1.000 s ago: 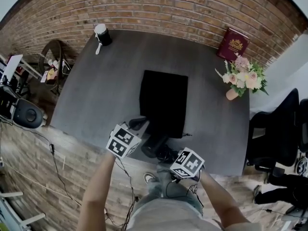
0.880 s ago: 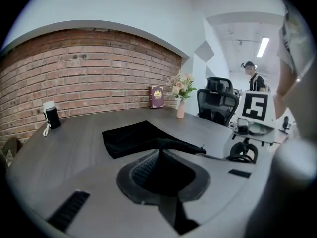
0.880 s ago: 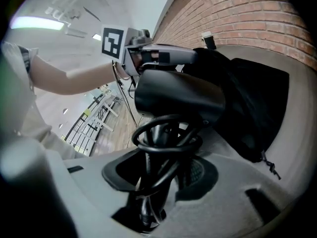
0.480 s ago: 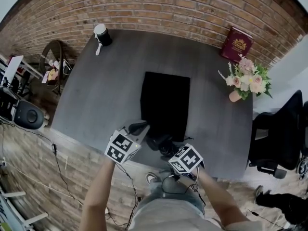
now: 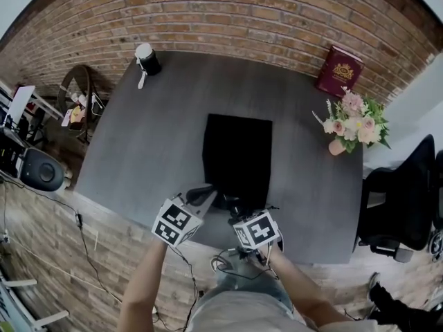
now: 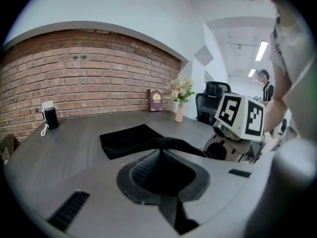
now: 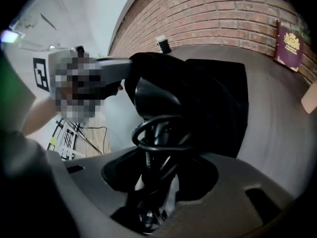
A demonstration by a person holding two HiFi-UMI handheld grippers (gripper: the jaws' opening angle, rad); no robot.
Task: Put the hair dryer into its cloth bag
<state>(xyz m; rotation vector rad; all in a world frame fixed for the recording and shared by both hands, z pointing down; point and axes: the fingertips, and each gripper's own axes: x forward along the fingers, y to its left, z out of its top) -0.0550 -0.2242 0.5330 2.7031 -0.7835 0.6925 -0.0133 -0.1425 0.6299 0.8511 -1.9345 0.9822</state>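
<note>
Where the hair dryer [image 7: 157, 99] sits: at the near edge of the table [image 5: 138, 133], carried in the right gripper [image 7: 158, 185], with its rounded body right at the raised near edge of the cloth bag [image 5: 239, 154].
Right gripper state: jaws partly apart and clamped on the dryer's handle end. The looped cord [image 7: 159, 133] is bunched in the same grip.
Left gripper [image 6: 161, 155] state: jaws almost together, pinching a fold of the bag's near edge and holding it up off the table.
Cloth bag position: mid-table, flat beyond the pinch. You cannot tell whether 1 layer or 2 is pinched.
Hair dryer handling: treat it as rigid, smooth-shelled and heavier at the body than at the handle. Expect it to pivot downward from a handle grip.
Cord handling: springy and loose, so it is likely to catch on the bag's hem. Keep the loop gathered against the handle.
Hold point: the handle, close to the body, with the cord trapped under the pads. Avoid the smooth rounded shell, which gives the pads little purchase.
Cloth bag handling: soft, limp and light. The mouth collapses unless you hold it up, and the bag may slide on the table when pushed.
Hair dryer direction: body end leads, away from you and tilted down toward the bag; handle and cord end trails in the jaws.
Hair dryer long axis: along the right gripper's pointing line.
Cloth bag long axis: near table edge to brick wall, roughly in line with the dryer.
</note>
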